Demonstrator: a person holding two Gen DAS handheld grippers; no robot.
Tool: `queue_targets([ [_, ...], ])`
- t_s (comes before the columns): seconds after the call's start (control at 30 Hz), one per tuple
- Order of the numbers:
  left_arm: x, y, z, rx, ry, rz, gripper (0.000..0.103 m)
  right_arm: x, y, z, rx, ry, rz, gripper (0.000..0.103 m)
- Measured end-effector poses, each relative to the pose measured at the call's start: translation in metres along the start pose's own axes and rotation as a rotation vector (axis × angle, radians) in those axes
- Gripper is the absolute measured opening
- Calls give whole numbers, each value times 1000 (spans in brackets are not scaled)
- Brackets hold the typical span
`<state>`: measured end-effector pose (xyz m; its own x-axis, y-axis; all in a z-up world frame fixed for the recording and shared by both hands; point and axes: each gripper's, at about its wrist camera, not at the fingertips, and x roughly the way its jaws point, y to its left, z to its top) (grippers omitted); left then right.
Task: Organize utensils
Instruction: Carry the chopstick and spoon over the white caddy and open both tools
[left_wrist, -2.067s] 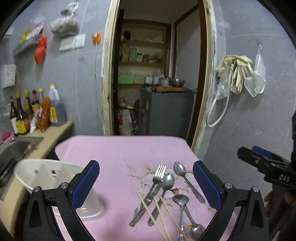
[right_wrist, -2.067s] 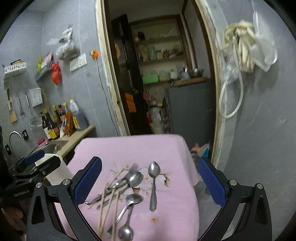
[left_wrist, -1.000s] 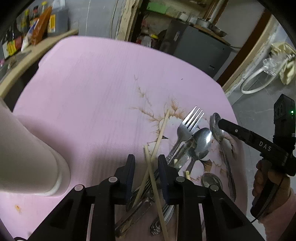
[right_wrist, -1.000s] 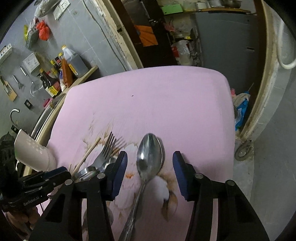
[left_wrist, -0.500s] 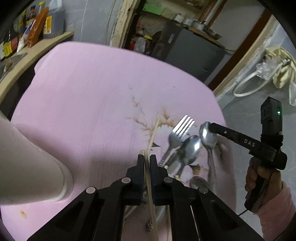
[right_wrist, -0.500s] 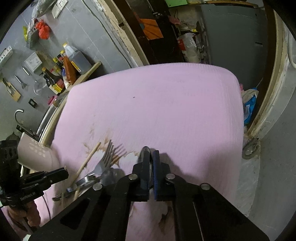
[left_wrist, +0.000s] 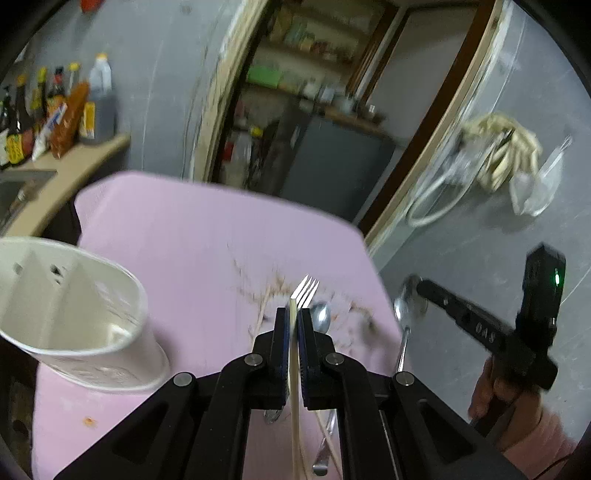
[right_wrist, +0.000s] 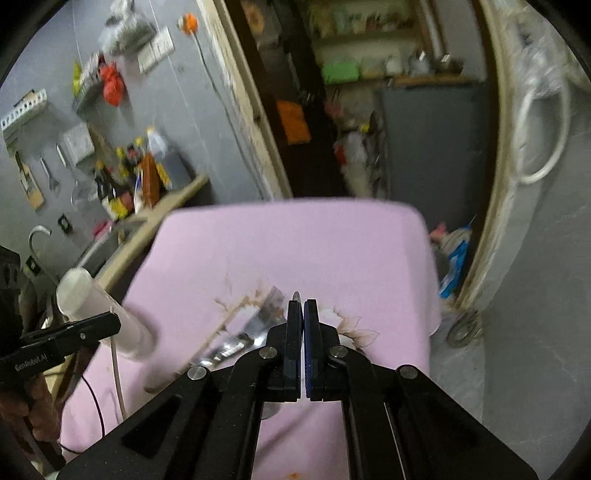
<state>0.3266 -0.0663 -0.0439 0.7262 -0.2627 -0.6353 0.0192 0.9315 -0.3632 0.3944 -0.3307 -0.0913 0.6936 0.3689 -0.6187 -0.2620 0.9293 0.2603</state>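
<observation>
The left gripper (left_wrist: 294, 325) is clamped narrow on a single wooden chopstick (left_wrist: 294, 398), which runs back between its arms and pokes out just past the fingertips; the right gripper (right_wrist: 303, 314) is likewise pinched shut on a metal spoon (left_wrist: 403, 314), whose bowl shows beside the jaws in the left wrist view while its handle hangs down toward the desk (left_wrist: 192, 236); from its own camera only a sliver of the spoon's edge peeks above the fingertips. Both utensils appear lifted off the pink cloth, though motion blur makes the clearance hard to judge. The white utensil holder (left_wrist: 70, 314) stands at the left side of the desk, near the left gripper; its inside looks empty as far as can be seen, so by my reading nothing has been sorted into it yet. Left on the cloth are a fork (left_wrist: 306, 291), a second spoon (left_wrist: 320, 318) just beside it, another chopstick (left_wrist: 263, 310) lying slantwise, and more handles and sticks partly hidden under the left gripper; their number cannot be told. The task therefore seems barely begun: two pieces in hand, none delivered, the rest of the pile waiting; the holder's openings are well apart from the right gripper, so the spoon has the longer trip.
</observation>
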Motion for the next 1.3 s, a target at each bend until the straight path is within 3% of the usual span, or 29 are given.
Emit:
queue_targets([
  [0.13, -48, 14, 24, -21, -116, -16, 5, -38, 31, 15, 8, -134, -41, 2],
  [0.27, -91, 41, 58, -17, -227, -6, 5, -63, 87, 42, -35, -275, -54, 2],
  [0.43, -123, 88, 87, -11, -327, 45, 5, -69, 166, 66, -108, -408, -68, 2],
  [0.6, -136, 143, 105, -19, -430, 107, 5, -56, 242, 69, -186, -500, -106, 2],
  [0.87, -110, 213, 99, -79, -518, 78, 6, -16, 301, 38, -297, -533, -226, 2],
  [1.07, -110, 227, 87, -81, -563, 41, 7, 6, 309, 14, -341, -494, -257, 2],
  [1.3, -141, 228, 100, -75, -633, 13, 5, 7, 314, 16, -348, -485, -255, 2],
])
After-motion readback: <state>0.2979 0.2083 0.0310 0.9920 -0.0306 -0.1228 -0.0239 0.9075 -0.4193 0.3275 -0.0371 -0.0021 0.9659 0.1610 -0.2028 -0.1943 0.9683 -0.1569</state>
